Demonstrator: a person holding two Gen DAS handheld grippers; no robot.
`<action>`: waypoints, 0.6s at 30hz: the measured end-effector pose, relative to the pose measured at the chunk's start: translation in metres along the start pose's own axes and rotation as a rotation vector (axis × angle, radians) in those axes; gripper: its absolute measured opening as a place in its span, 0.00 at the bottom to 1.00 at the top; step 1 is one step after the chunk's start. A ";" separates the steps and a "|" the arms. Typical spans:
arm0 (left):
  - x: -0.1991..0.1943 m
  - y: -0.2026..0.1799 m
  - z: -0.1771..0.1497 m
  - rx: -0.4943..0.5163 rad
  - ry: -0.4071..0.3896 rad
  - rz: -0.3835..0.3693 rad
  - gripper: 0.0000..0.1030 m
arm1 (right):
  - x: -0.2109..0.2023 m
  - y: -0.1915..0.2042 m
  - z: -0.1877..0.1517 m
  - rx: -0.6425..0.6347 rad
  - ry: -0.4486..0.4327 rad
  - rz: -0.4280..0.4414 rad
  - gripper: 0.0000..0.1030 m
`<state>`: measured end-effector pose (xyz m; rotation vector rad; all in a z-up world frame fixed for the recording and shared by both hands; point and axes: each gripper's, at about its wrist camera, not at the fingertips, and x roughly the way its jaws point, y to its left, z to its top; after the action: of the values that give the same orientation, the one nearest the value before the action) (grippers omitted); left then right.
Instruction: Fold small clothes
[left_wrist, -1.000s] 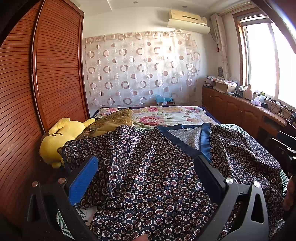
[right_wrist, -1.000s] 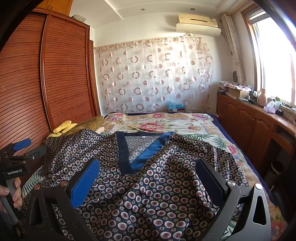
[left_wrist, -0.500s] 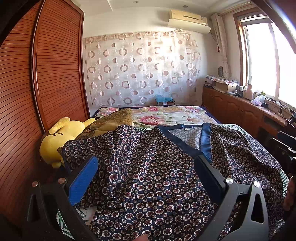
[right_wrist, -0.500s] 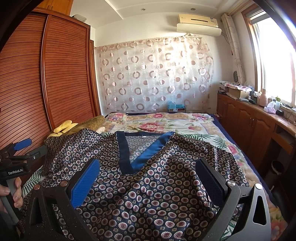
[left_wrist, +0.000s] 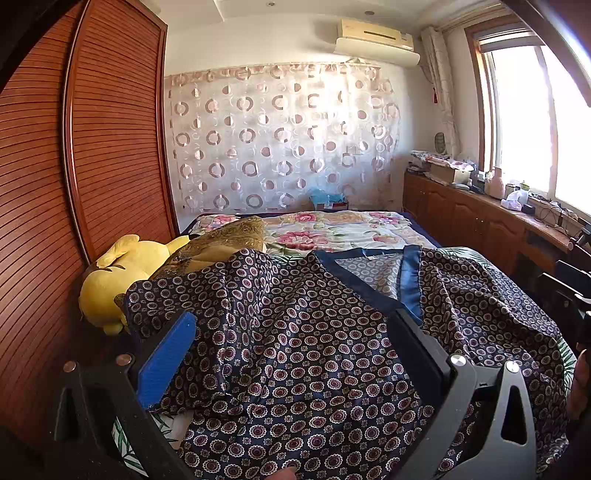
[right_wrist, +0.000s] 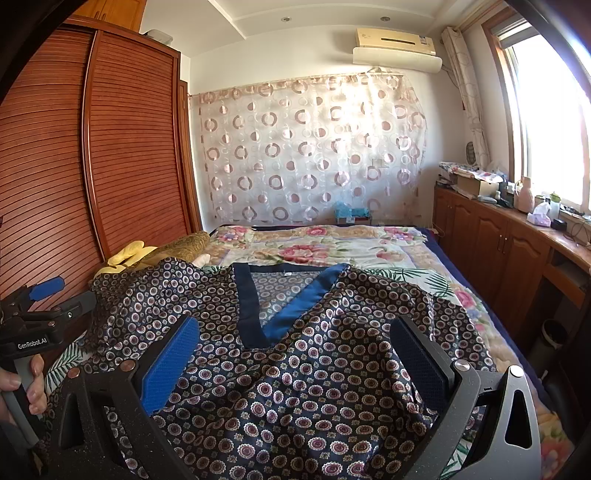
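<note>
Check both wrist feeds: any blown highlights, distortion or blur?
Left wrist: window blown out, wardrobe lines bowed by the fisheye, garment print sharp. Right wrist: window clipped too, dark vignette in the corners, garment in focus.

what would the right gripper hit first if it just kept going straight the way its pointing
Most likely the patterned navy top spread on the bed. The right gripper is open with the cloth lying between and ahead of its fingers, near the blue V-neck trim. Its height above the fabric is unclear.

Sunlit window (right_wrist: 546, 122) over wooden cabinets (right_wrist: 491, 243), slatted wardrobe (right_wrist: 110, 155), ringed curtain (right_wrist: 310, 155), perhaps sheer.
</note>
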<state>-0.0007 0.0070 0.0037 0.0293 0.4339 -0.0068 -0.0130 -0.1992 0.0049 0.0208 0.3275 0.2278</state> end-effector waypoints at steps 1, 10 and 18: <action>0.000 0.000 0.000 0.000 0.000 -0.001 1.00 | 0.000 0.000 0.000 0.000 0.000 0.000 1.00; -0.002 0.002 -0.001 -0.001 0.001 -0.001 1.00 | 0.001 0.001 0.000 0.001 0.001 0.000 1.00; 0.005 0.010 -0.008 -0.001 0.038 0.007 1.00 | 0.007 0.001 -0.003 0.003 0.023 0.014 1.00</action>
<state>0.0005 0.0173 -0.0051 0.0304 0.4715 0.0005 -0.0075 -0.1968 0.0001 0.0239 0.3508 0.2418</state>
